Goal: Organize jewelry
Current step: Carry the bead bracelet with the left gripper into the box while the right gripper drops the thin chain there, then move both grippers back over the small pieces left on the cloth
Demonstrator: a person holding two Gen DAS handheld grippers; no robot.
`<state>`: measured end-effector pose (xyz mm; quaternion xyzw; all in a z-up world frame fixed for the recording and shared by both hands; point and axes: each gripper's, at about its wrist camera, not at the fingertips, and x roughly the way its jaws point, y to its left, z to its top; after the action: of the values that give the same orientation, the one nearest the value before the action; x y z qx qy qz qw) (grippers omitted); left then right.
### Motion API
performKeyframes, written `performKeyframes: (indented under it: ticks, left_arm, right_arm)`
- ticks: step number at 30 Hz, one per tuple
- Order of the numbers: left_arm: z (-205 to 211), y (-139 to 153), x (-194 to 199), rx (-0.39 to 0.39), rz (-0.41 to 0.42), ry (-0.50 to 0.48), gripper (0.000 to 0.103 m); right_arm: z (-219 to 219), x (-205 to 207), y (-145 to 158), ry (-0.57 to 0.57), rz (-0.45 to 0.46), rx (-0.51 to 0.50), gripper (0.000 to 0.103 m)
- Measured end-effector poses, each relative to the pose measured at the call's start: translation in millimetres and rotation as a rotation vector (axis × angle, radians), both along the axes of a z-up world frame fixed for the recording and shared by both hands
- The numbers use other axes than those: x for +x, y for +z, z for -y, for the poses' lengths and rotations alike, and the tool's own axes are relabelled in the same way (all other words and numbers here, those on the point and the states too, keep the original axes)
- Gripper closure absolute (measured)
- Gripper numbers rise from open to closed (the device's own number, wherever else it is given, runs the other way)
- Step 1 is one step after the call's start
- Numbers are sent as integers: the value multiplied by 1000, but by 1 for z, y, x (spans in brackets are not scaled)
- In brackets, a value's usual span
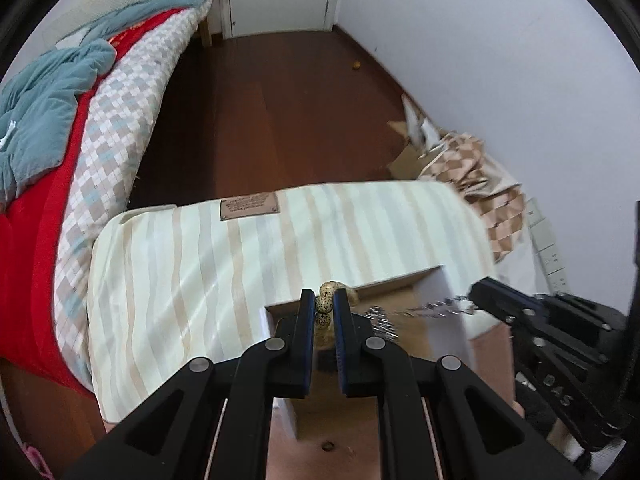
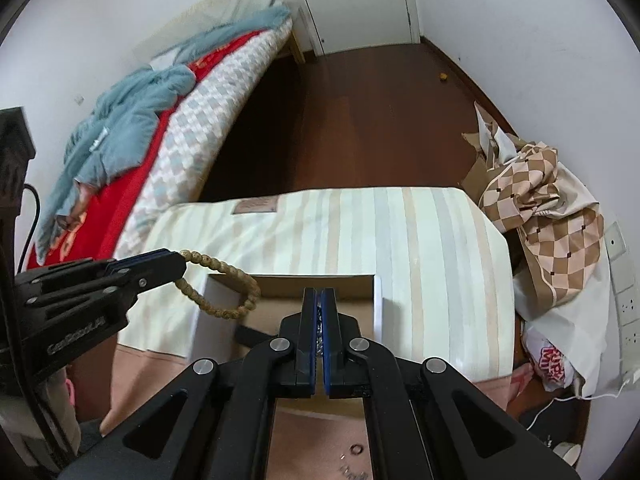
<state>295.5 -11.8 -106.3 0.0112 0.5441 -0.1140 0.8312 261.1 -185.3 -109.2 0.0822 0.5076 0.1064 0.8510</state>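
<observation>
My left gripper [image 1: 324, 304] is shut on a tan beaded bracelet [image 1: 325, 309]; in the right wrist view it [image 2: 182, 262] holds the bracelet loop [image 2: 224, 290] hanging over the left edge of an open cardboard box [image 2: 294, 283]. My right gripper [image 2: 319, 304] is shut on a silver chain [image 2: 319, 322], above the box. In the left wrist view the right gripper [image 1: 478, 294] holds the chain [image 1: 424, 308], blurred, stretched over the box [image 1: 400, 280].
The box stands on a striped cloth-covered table [image 1: 192, 272]. A bed with red and blue bedding [image 1: 60, 128] is on the left. Cardboard and a checkered cloth [image 2: 548, 208] lie on the right by the wall. Brown floor [image 1: 288, 112] lies beyond.
</observation>
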Motion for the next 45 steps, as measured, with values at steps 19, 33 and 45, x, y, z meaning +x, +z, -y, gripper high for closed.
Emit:
performKeyframes:
  ticks: [19, 33, 45]
  left_arm:
    - [-22, 1, -15, 90, 39, 115, 8]
    - [-35, -5, -85, 171, 101, 204, 1]
    - [-40, 35, -144, 197, 223, 287, 1]
  right_arm:
    - [6, 1, -28, -3, -98, -100, 33]
    - [-4, -57, -30, -38, -55, -273, 0]
    - [-12, -105, 8, -48, 31, -289, 0]
